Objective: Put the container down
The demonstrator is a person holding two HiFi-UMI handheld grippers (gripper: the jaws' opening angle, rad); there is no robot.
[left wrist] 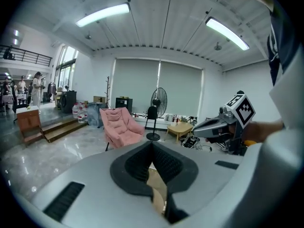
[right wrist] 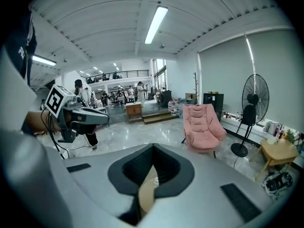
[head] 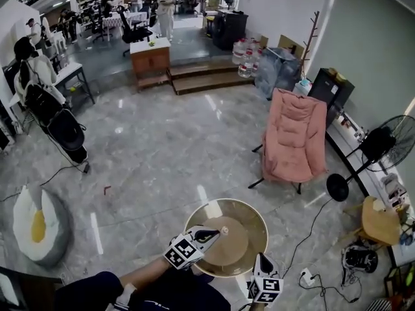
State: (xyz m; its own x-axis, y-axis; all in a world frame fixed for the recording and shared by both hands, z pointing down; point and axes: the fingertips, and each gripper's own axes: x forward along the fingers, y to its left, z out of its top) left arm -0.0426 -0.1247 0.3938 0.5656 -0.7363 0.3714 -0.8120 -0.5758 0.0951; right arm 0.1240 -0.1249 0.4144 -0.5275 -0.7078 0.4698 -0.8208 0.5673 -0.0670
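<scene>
container: tan, glossy olive rim
armchair: pink
floor: grey, marbled
left cushion: white, yellow centre

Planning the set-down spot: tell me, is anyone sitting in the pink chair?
No, the pink chair is empty, its seat and back fully bare.

Your top is dark navy. The left gripper and right gripper share grey shells, black ribbed fingers, and each carries a white cube with black square markers.

container | round, tan, shallow | upright, gripped at near rim
</scene>
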